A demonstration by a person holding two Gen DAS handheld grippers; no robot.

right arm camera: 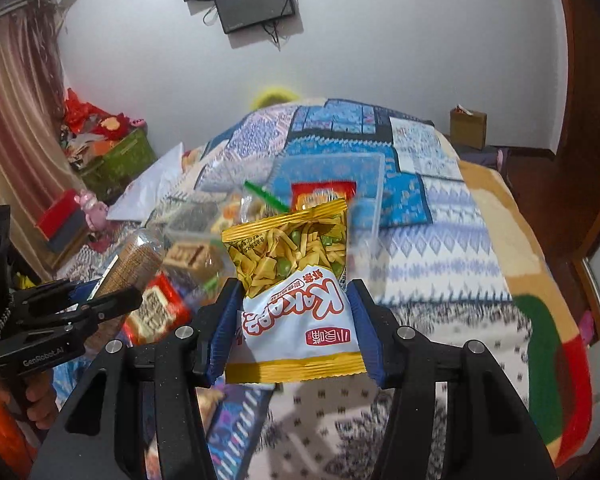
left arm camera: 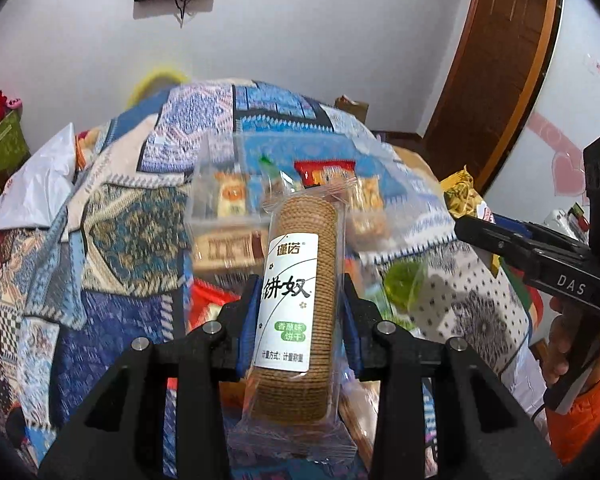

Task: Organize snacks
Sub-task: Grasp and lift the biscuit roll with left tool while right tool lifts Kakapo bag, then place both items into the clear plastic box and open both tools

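My left gripper (left arm camera: pixel 299 312) is shut on a clear-wrapped roll of round biscuits (left arm camera: pixel 300 280) with a white label, held upright above the bed. My right gripper (right arm camera: pixel 293 312) is shut on a yellow and white snack bag (right arm camera: pixel 296 280) of chips and peas. Beyond both sits a clear plastic box (left arm camera: pixel 228 200) (right arm camera: pixel 364 184) holding several small snack packets. From the left wrist view, the right gripper's body (left arm camera: pixel 540 264) shows at the right edge with its bag (left arm camera: pixel 462 196); from the right wrist view, the left gripper (right arm camera: pixel 92 300) and its biscuit roll (right arm camera: pixel 134 260) show at the left.
A patchwork blue quilt (right arm camera: pixel 420 232) covers the bed. Loose snacks lie near the box, among them a red packet (right arm camera: pixel 156 312) and a green one (left arm camera: pixel 404 280). A white bag (left arm camera: pixel 40 188), a green crate (right arm camera: pixel 120 160), a cardboard box (right arm camera: pixel 468 126) and a wooden door (left arm camera: pixel 496 60) surround the bed.
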